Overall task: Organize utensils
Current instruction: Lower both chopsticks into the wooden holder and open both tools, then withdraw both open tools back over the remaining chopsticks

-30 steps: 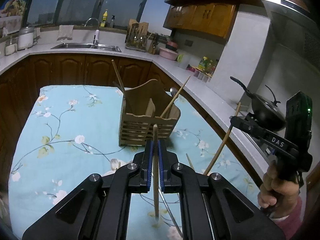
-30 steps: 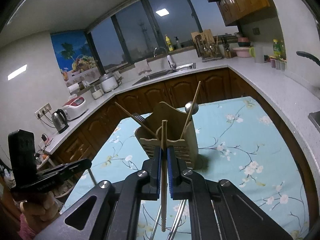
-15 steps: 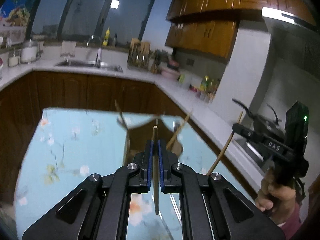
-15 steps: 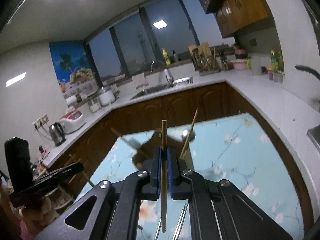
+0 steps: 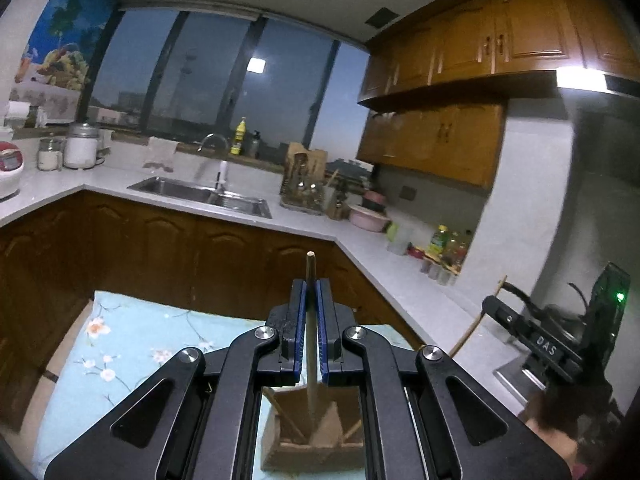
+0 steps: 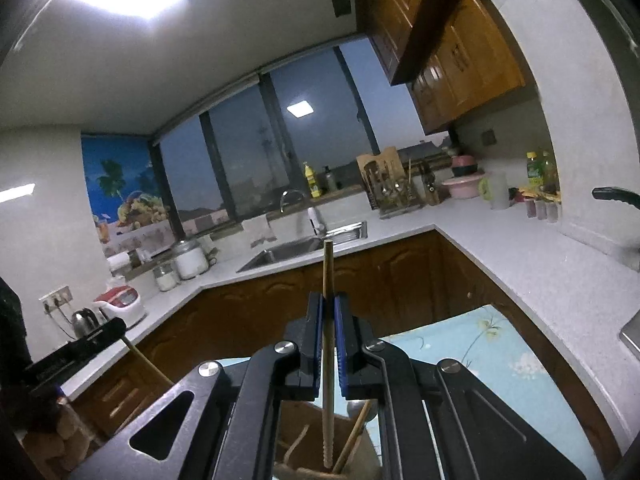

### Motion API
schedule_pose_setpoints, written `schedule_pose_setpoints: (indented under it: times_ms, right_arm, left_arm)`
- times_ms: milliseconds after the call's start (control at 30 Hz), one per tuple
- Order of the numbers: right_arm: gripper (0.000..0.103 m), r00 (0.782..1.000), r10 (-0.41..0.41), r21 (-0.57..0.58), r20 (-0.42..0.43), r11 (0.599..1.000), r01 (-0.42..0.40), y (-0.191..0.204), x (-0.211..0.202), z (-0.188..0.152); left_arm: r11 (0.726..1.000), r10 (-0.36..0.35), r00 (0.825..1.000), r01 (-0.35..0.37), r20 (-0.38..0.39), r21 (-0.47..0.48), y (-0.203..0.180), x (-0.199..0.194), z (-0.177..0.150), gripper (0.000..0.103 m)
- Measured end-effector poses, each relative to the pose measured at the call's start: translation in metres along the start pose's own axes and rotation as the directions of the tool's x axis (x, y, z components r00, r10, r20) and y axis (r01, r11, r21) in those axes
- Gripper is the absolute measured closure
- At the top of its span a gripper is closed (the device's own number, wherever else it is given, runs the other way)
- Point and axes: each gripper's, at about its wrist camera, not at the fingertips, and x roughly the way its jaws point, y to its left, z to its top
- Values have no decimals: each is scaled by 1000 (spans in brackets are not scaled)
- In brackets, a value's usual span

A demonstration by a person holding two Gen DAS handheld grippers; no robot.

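My left gripper [image 5: 311, 292] is shut on a wooden chopstick [image 5: 310, 344] held upright, its lower end down inside the wooden utensil holder [image 5: 316, 446] seen below the jaws. My right gripper [image 6: 328, 308] is shut on another wooden chopstick [image 6: 328, 364], also upright, its ridged tip inside the same holder [image 6: 308, 452]. The holder has other wooden sticks and a metal spoon [image 6: 356, 410] in it. Each gripper shows in the other's view: the right one at the right edge [image 5: 560, 344], the left one at the left edge [image 6: 72, 352].
The holder stands on a table with a light blue floral cloth [image 5: 132, 344]. Grey counters [image 6: 520, 264] with dark wood cabinets wrap around it, with a sink [image 5: 200, 192], a dish rack [image 5: 304, 184], jars, a rice cooker [image 6: 120, 304] and a pan handle [image 6: 612, 194].
Both grippers have tilted upward and moved over the holder. The chopsticks now stand with their lower ends inside it; the table has dropped mostly out of view.
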Motion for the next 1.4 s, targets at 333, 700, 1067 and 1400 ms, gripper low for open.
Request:
schedule_pose_setpoints:
  times_ms: [333,700,1067,1400]
  right_arm:
    - [97,997,-27,12,-68,1000,28,-18,30,-51]
    - [97,984,-20,1,-175,1000,21,-25,42,-63]
    - [97,980,-14,16,-197,1000,17,-27,44,-59]
    - [67,985,19,91,-171,996,-3,-39,24,-54]
  left_arm:
    - [998,47,995,-49,-83,-28,21,35,-59,99]
    - [999,31,989,-32,-147,-5,22,44,-81,98]
    - [999,29,984,-31,-175,-13,24,45,-78,98]
    - [999,6,990,-12,-139,-44,24,15,-70,65]
